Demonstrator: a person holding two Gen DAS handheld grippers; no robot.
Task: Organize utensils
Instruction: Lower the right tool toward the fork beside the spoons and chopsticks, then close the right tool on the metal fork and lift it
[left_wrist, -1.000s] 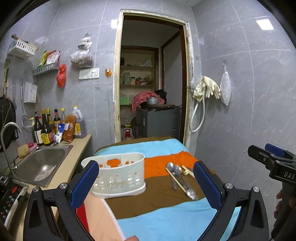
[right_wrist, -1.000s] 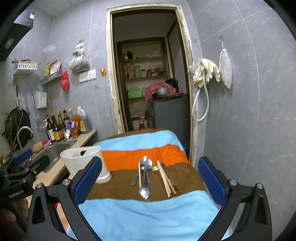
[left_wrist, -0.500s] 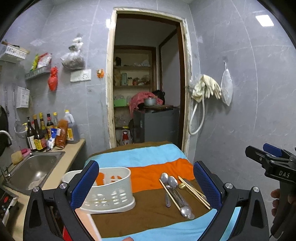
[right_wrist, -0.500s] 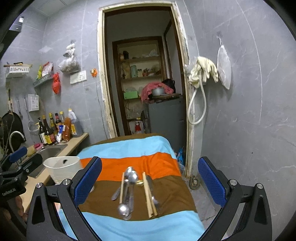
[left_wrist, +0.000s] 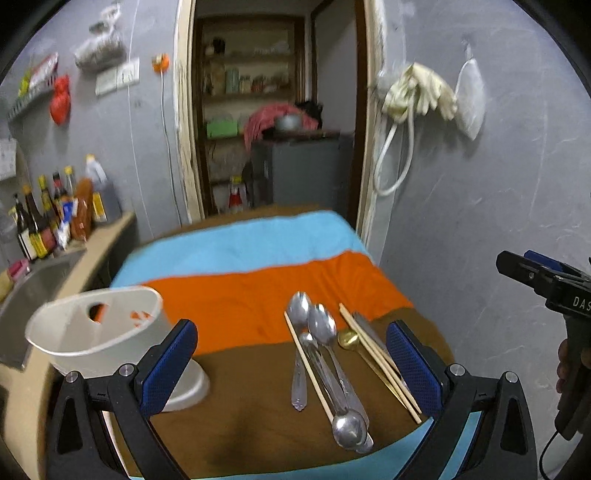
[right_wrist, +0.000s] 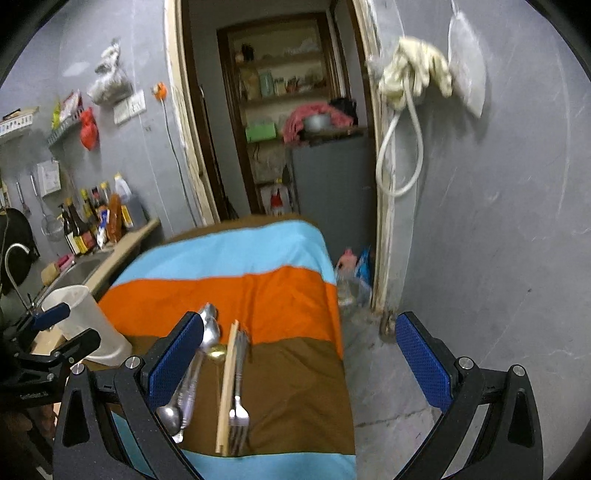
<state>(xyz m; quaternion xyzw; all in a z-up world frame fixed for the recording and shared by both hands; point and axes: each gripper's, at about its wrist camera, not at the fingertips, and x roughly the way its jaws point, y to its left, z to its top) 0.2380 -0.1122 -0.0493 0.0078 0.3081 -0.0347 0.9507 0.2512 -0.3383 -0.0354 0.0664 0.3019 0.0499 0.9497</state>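
Several steel spoons (left_wrist: 325, 332), wooden chopsticks (left_wrist: 376, 354) and a gold spoon (left_wrist: 349, 338) lie side by side on the brown stripe of a striped cloth (left_wrist: 258, 284). A white utensil caddy (left_wrist: 99, 332) stands at the cloth's left edge. My left gripper (left_wrist: 291, 369) is open and empty, above and in front of the utensils. In the right wrist view the spoons (right_wrist: 199, 365), chopsticks (right_wrist: 227, 387) and forks (right_wrist: 238, 410) lie near the left finger. My right gripper (right_wrist: 299, 365) is open and empty over the cloth's right edge.
A counter with a sink (left_wrist: 33, 280) and sauce bottles (left_wrist: 55, 218) runs along the left. A doorway (left_wrist: 273, 129) with shelves and a grey cabinet is behind the table. A grey tiled wall (right_wrist: 498, 221) with hanging gloves and hose stands close on the right.
Both grippers have swung to the right. The utensils have shifted from the centre to the left in the right view; the caddy has moved left in the left view. Both stay open.
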